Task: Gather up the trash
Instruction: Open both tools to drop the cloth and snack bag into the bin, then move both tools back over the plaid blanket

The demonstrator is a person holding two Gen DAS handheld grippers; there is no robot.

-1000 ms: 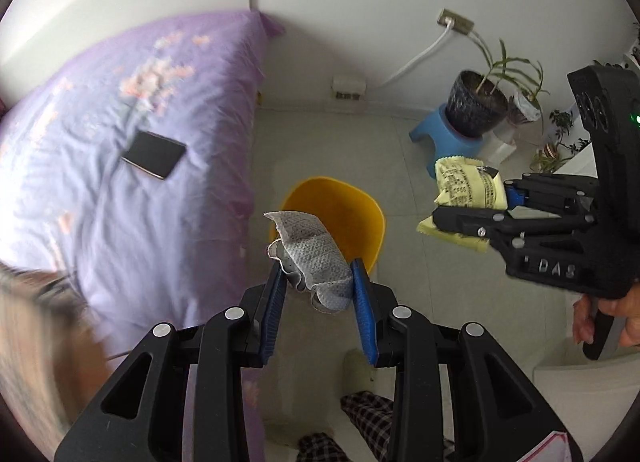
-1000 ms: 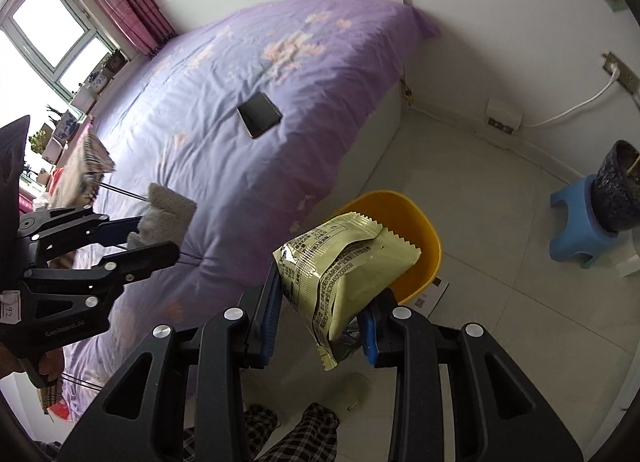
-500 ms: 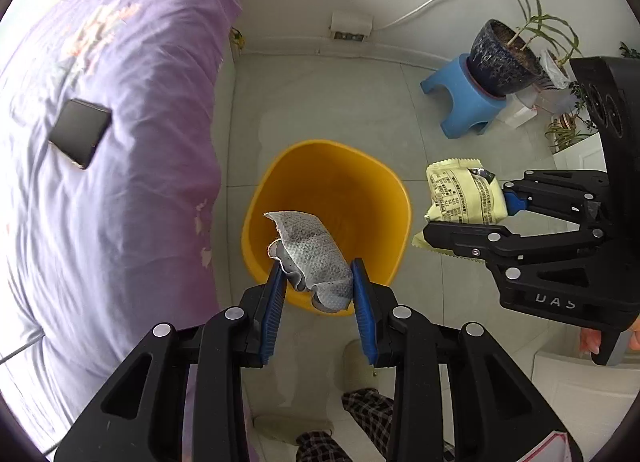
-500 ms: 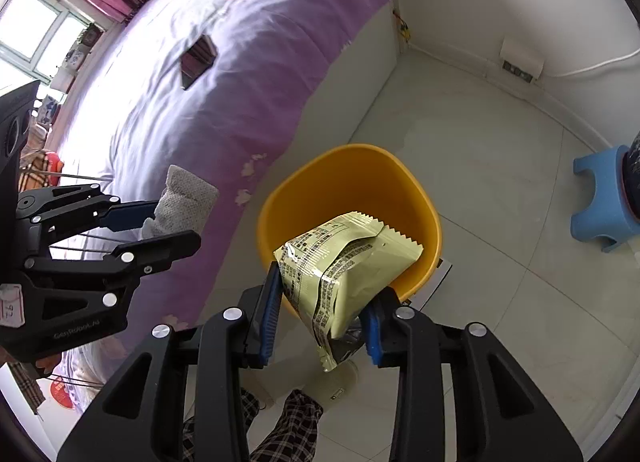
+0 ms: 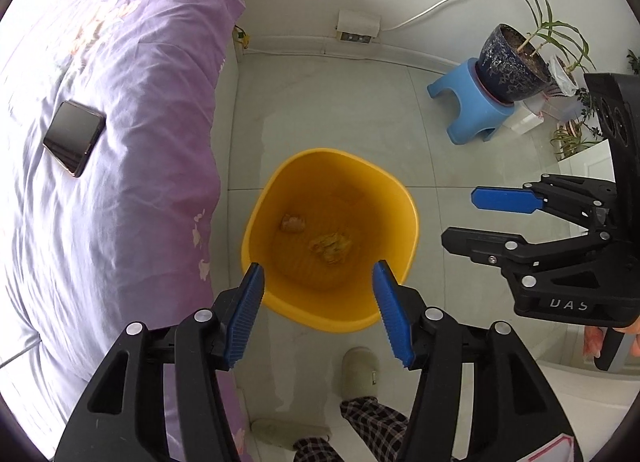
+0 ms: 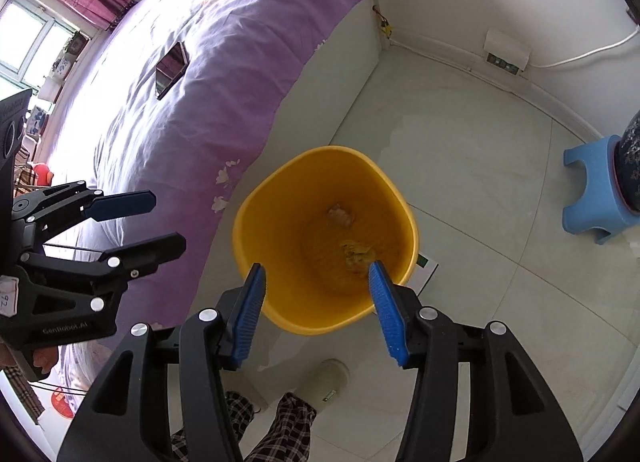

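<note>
Over the round yellow plastic bin (image 5: 332, 302) I hold both grippers, pointing steeply down. My left gripper (image 5: 318, 282) has just been opening; its blue ribbed pads (image 5: 246, 314) now stand apart with nothing between them. My right gripper (image 6: 316, 282) has likewise just been opening, and its pads are parted and bare too. In the left wrist view the right gripper sits off to the right of the bin, above the floor; in the right wrist view the left gripper shows at the left, against the bed.

Below, the pale glossy tiled floor (image 5: 328, 102) carries the bin, which stands just beside the bed with its purple flowered cover (image 5: 120, 122). A dark flat phone (image 5: 74, 138) lies on that cover. By the white wall a blue plastic stool (image 5: 468, 102) holds a dark potted plant (image 5: 512, 66), and a white cable (image 5: 436, 8) runs up to a wall socket. My checked trouser legs (image 6: 280, 422) and a pale slipper (image 6: 326, 382) show at the near edge.

Two crumpled scraps of trash (image 5: 330, 246) lie on the bottom of the bin, well below my fingertips and apart from each other.
</note>
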